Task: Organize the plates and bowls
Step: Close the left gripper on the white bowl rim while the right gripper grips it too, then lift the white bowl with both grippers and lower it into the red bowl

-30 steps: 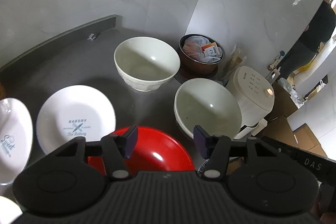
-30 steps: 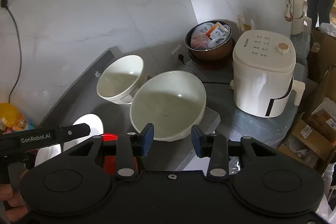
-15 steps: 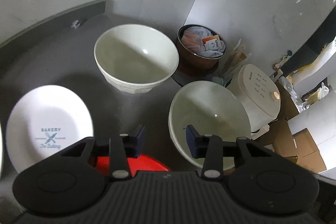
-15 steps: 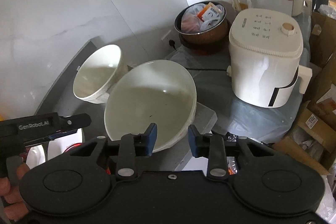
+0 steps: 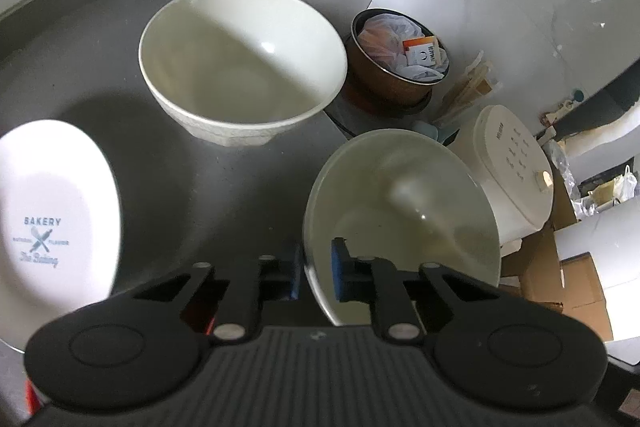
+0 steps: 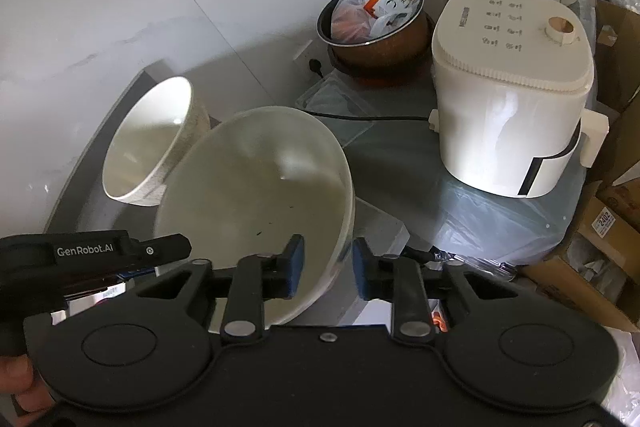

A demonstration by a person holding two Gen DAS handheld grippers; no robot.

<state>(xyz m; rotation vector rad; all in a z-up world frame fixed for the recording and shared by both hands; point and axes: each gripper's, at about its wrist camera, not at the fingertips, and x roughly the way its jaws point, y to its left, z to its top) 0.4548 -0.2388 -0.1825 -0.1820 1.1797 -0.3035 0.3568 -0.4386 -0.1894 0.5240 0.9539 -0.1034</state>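
Two cream bowls stand on the dark grey counter [image 5: 224, 195]. The far bowl [image 5: 240, 67] [image 6: 148, 139] sits upright near the back wall. The near bowl [image 5: 400, 211] [image 6: 256, 179] is at the counter's right end and looks tilted and blurred. My left gripper [image 5: 316, 273] is shut on its left rim, one pad outside and one inside. My right gripper [image 6: 328, 267] is open and straddles the bowl's near right rim, with a gap showing at the outer pad. A white "BAKERY" plate [image 5: 52, 211] lies at the left. A red sliver [image 5: 208, 325] shows under the left gripper.
A white countertop appliance [image 6: 508, 99] [image 5: 516, 179] stands right of the bowls, on a lower plastic-covered surface. Behind it is a brown pot [image 6: 376, 27] [image 5: 396, 67] stuffed with bags. Cardboard boxes [image 6: 612, 227] fill the far right. A black cable [image 6: 360, 117] runs behind the near bowl.
Both grippers moved forward to the near bowl. The left one narrowed and closed on its rim; the right one narrowed slightly around the opposite rim. The red plate slid almost out of view.
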